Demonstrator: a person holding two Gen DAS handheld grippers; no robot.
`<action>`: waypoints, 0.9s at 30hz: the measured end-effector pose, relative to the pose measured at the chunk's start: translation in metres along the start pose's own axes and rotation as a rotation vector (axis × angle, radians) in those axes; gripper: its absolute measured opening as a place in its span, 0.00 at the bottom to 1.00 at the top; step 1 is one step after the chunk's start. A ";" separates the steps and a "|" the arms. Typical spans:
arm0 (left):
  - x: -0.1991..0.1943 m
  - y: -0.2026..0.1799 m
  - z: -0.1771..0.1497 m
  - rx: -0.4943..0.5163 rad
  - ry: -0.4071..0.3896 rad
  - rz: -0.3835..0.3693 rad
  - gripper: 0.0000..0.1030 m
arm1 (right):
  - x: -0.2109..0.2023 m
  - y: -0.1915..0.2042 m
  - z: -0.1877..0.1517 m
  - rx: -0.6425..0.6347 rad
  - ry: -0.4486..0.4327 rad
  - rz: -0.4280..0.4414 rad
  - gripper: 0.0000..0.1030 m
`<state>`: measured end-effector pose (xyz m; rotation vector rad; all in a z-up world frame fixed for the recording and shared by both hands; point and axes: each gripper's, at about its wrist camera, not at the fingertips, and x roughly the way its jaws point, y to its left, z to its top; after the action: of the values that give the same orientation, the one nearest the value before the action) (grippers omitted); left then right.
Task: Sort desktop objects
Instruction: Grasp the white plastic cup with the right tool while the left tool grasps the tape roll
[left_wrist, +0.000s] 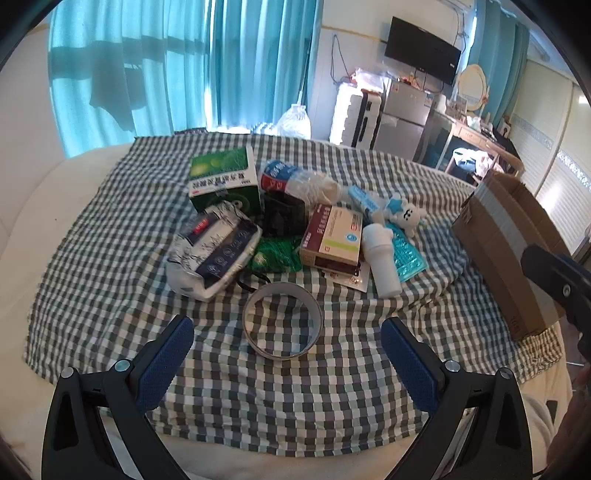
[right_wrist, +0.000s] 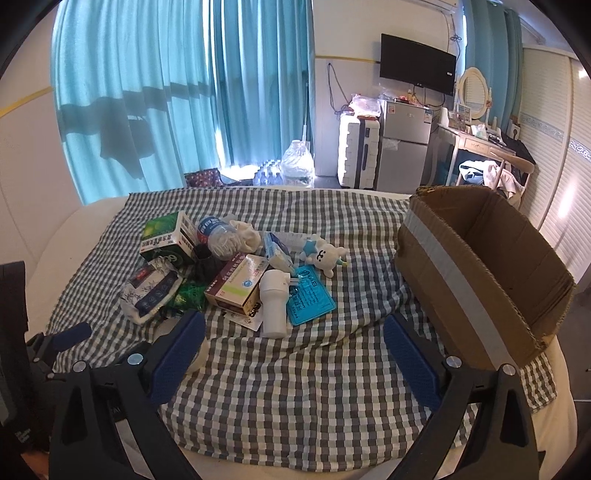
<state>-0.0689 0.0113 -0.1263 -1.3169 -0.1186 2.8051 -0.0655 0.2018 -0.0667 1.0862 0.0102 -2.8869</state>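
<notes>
A pile of objects lies on a checked cloth (left_wrist: 295, 387): a tape roll (left_wrist: 282, 319), a tissue pack (left_wrist: 214, 251), a green box (left_wrist: 223, 181), a crushed water bottle (left_wrist: 291, 181), a medicine box (left_wrist: 332, 238), a white bottle (left_wrist: 382, 260), a blue gel pack (left_wrist: 408, 254) and a small plush toy (left_wrist: 404, 216). My left gripper (left_wrist: 288, 354) is open and empty, just short of the tape roll. My right gripper (right_wrist: 293, 350) is open and empty, in front of the white bottle (right_wrist: 273, 302). An open cardboard box (right_wrist: 480, 273) stands at the right.
The cloth covers a white round surface (left_wrist: 55, 192) whose edge curves at the left and front. Behind it are teal curtains (right_wrist: 184, 92), a fridge (right_wrist: 404, 147), a suitcase (right_wrist: 356, 151) and a dressing table (right_wrist: 480, 144). The right gripper's finger shows in the left wrist view (left_wrist: 557, 280).
</notes>
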 end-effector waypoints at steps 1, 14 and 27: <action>0.009 -0.002 0.000 0.009 0.016 -0.001 1.00 | 0.009 0.000 0.001 -0.003 0.011 -0.001 0.93; 0.095 -0.001 -0.009 0.021 0.161 0.021 1.00 | 0.134 0.004 -0.005 -0.036 0.221 0.053 0.72; 0.141 0.005 -0.012 -0.007 0.209 0.007 0.99 | 0.228 0.007 -0.012 -0.022 0.367 0.065 0.58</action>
<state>-0.1497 0.0167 -0.2429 -1.6038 -0.1164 2.6537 -0.2287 0.1837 -0.2254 1.5613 0.0219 -2.5833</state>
